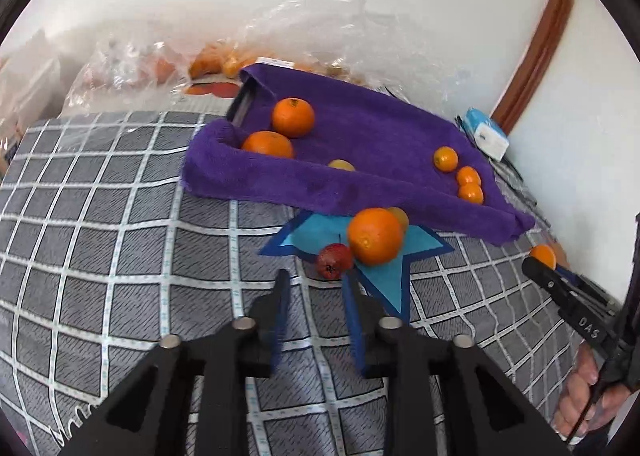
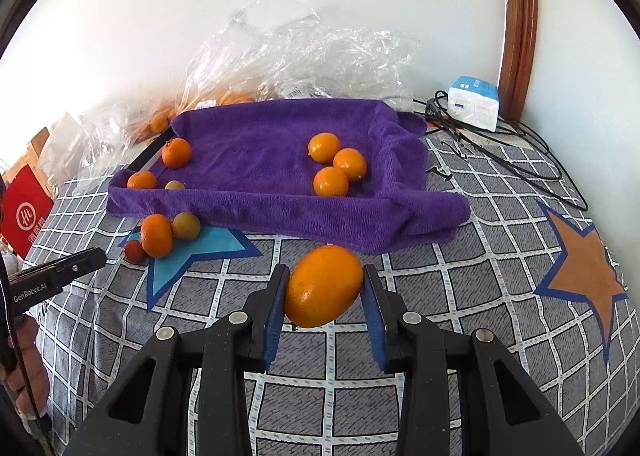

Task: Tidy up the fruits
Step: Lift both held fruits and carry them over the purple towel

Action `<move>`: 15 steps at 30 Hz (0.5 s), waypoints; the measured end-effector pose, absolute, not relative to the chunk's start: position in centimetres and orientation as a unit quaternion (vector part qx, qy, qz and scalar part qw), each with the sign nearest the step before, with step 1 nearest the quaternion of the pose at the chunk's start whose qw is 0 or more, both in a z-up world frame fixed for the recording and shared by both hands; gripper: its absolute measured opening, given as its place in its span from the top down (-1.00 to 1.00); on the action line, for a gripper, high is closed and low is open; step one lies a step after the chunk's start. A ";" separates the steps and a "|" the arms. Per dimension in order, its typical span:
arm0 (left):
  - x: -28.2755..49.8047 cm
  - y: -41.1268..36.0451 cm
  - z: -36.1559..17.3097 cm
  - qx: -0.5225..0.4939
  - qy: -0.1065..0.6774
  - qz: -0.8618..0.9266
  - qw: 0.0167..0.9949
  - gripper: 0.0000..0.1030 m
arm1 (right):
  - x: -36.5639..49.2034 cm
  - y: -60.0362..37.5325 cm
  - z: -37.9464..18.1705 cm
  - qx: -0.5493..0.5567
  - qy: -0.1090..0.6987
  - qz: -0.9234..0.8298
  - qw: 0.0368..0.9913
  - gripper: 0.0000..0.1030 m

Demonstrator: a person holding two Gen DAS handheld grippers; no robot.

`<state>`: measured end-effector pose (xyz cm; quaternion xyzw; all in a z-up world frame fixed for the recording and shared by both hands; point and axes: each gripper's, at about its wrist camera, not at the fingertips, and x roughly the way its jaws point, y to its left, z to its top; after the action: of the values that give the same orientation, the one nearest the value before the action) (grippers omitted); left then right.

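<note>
The right tongs [image 2: 323,288] pinch an oval orange fruit [image 2: 323,286] between blue pads, held above the grey checked cover [image 2: 460,296] just short of the near folded edge of a purple towel [image 2: 260,160]. The left tongs [image 1: 316,284] stand slightly parted with nothing between the fingers, their tips just short of a small red fruit [image 1: 334,260] on a blue star patch [image 1: 384,276]. A large orange [image 1: 375,236] rests against the red fruit, with a yellowish fruit [image 2: 186,225] behind it, all touching the towel's front hem. On the towel, three small oranges [image 2: 334,164] cluster near its right rim; two more oranges [image 2: 176,152] and a pale fruit [image 2: 175,185] lie along the left rim beside a dark bar. The middle of the towel is open. Bare cover stretches between the two tongs and on toward an orange star patch [image 2: 584,276]. Crumpled clear bags [image 2: 304,52] crowd the wall behind; cables [image 2: 500,148] and a blue-and-white pack [image 2: 474,102] fill the far right corner.
</note>
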<state>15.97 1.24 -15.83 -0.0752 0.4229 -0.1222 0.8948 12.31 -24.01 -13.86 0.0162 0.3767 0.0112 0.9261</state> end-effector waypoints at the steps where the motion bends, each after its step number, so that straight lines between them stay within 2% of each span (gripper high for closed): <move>1: 16.0 0.7 -15.9 -0.070 0.424 -0.124 0.894 0.36 | 12.2 -24.0 -13.9 0.015 0.378 0.011 0.926 0.30; 12: 18.3 -1.2 -17.3 -0.066 0.434 -0.097 0.893 0.37 | 11.9 -25.7 -14.6 0.010 0.384 -0.003 0.923 0.30; 15: 18.4 -1.8 -17.3 -0.051 0.433 -0.093 0.895 0.45 | 12.4 -26.1 -14.9 0.018 0.388 -0.004 0.921 0.30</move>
<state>18.44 -1.76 -17.25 -0.0506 0.4327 -0.0931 0.8953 12.38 -26.07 -14.93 0.0175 0.3881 -0.0042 0.9214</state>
